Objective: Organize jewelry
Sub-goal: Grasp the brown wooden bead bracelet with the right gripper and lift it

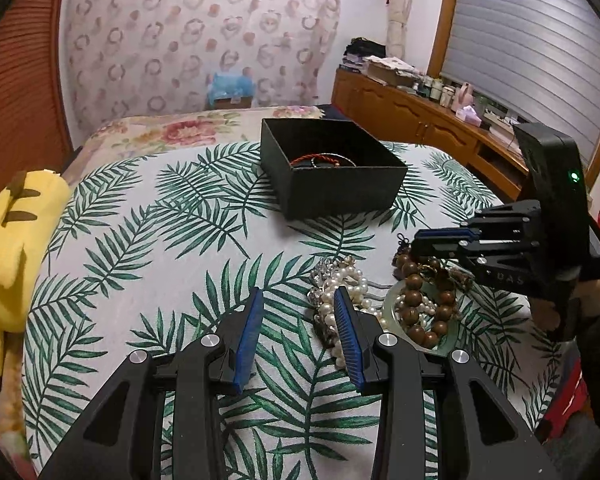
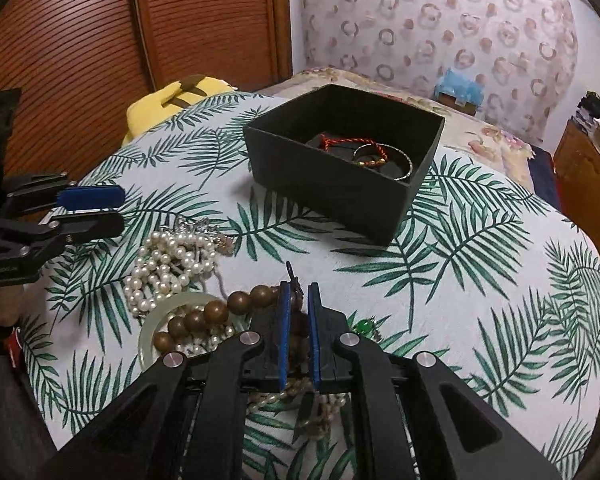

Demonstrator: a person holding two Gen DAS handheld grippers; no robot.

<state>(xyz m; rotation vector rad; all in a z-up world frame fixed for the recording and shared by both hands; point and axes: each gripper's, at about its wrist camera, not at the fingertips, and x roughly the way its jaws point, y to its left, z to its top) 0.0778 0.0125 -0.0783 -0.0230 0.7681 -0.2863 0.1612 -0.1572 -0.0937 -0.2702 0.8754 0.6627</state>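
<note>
A black open box (image 1: 332, 168) (image 2: 340, 184) sits on the leaf-print cloth and holds a red cord bracelet (image 2: 340, 142) and a metal bangle (image 2: 384, 160). A jewelry pile lies nearer: pearl strands (image 1: 348, 284) (image 2: 168, 268), a brown wooden bead bracelet (image 1: 420, 304) (image 2: 212, 312), a pale jade bangle (image 2: 156, 324) and a green-stone ring (image 2: 366, 326). My right gripper (image 2: 298, 292) (image 1: 414, 242) is shut on the wooden bead bracelet. My left gripper (image 1: 298, 300) (image 2: 120, 206) is open and empty, just left of the pearls.
A yellow plush toy (image 1: 16, 248) (image 2: 172, 100) lies at the cloth's left edge. A wooden cabinet (image 1: 412, 120) with clutter runs along the right wall. A floral bedspread (image 1: 180, 128) lies beyond the box.
</note>
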